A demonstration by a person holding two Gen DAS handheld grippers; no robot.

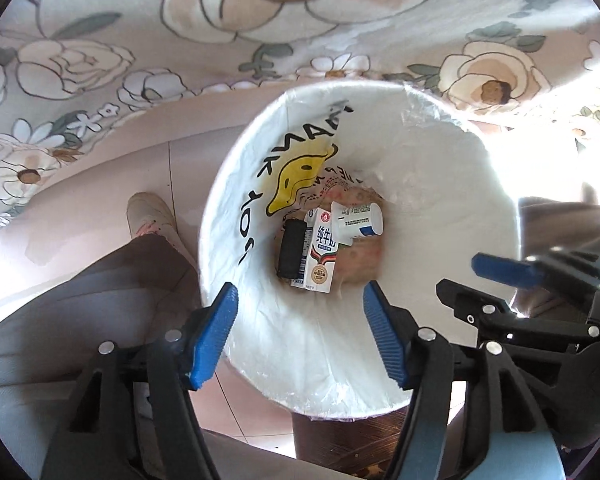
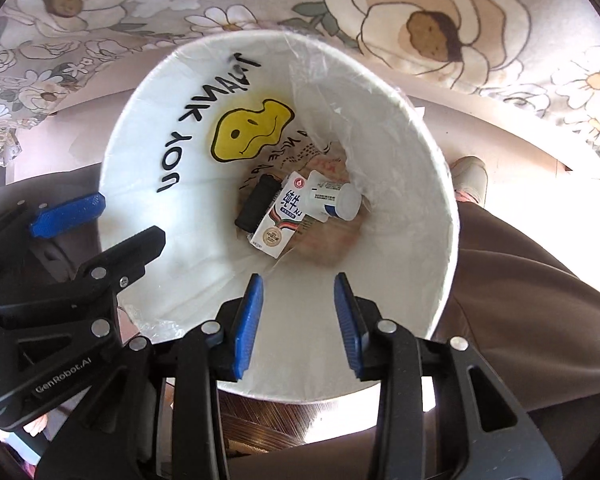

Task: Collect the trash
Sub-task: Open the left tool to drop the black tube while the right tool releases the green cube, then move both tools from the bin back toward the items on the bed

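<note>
Both tongs hang empty over the bin (image 1: 440,208), left tongs (image 1: 300,332) wide apart, right tongs (image 2: 298,324) parted narrower, nothing between them, since carton (image 1: 318,252), bottle (image 1: 358,220) and black item (image 1: 292,248) already lie at the bottom.

Left gripper (image 1: 300,336) points steeply downward, blue-padded fingers (image 1: 216,336) well apart with nothing between them. Right gripper (image 2: 296,320) points steeply downward beside it, its blue pads (image 2: 249,320) parted by a narrower gap, likewise gripping nothing. Each gripper shows at the edge of the other's view: right gripper at the right edge of the left wrist view, left gripper at the left edge of the right wrist view
</note>
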